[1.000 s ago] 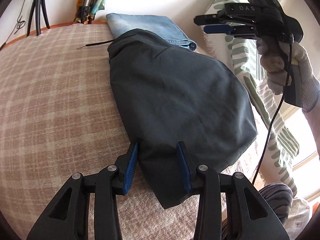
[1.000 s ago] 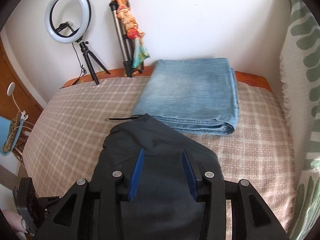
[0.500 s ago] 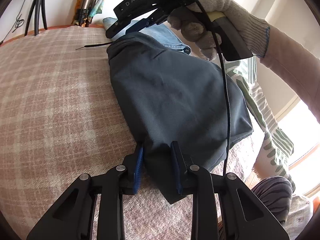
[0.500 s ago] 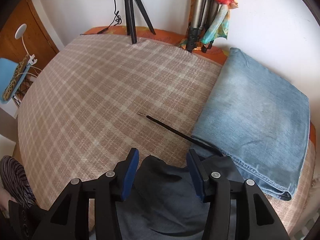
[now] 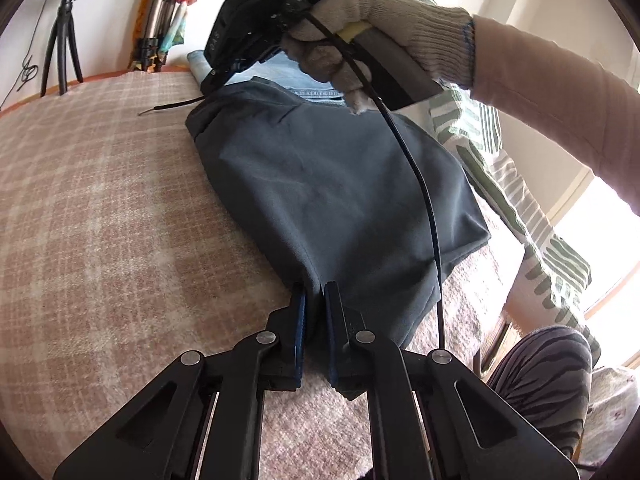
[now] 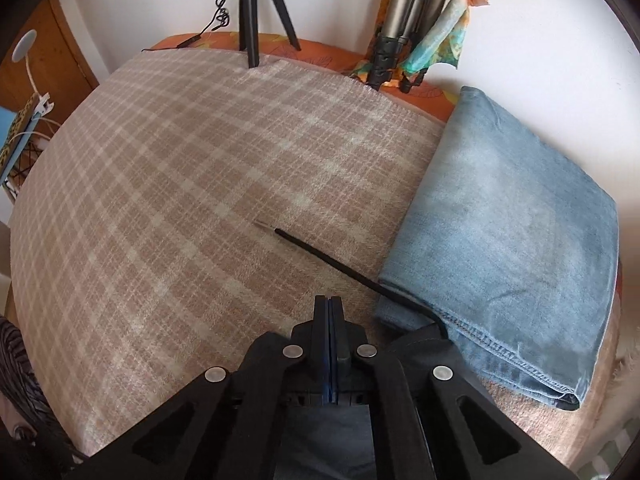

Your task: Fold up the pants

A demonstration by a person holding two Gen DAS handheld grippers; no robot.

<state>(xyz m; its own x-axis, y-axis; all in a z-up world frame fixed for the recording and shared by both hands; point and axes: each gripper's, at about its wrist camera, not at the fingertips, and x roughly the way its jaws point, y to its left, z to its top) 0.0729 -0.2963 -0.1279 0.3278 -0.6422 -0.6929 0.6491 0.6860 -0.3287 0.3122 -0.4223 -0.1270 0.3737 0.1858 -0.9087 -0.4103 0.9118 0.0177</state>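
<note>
Dark grey pants [image 5: 336, 184] lie folded on a plaid blanket [image 5: 100, 208]. My left gripper [image 5: 315, 300] is shut on the near edge of the pants. My right gripper [image 5: 212, 80], held in a gloved hand, is at the far end of the pants by the black drawstring [image 5: 168, 105]. In the right wrist view my right gripper [image 6: 329, 304] has its jaws pressed together, with dark pants fabric [image 6: 320, 440] beneath it and the drawstring [image 6: 328, 258] running ahead. Whether fabric sits between its tips is hidden.
Folded light blue jeans [image 6: 516, 236] lie on the blanket [image 6: 180, 208] against the wall, touching the dark pants' far end. Tripods [image 6: 256, 8] stand at the bed's back edge. A green striped cloth [image 5: 520, 200] hangs at the right. A wooden cabinet [image 6: 60, 52] stands at the left.
My left gripper has closed on the near edge of the pants. My right gripper has come down to the far end of the pants and shut.
</note>
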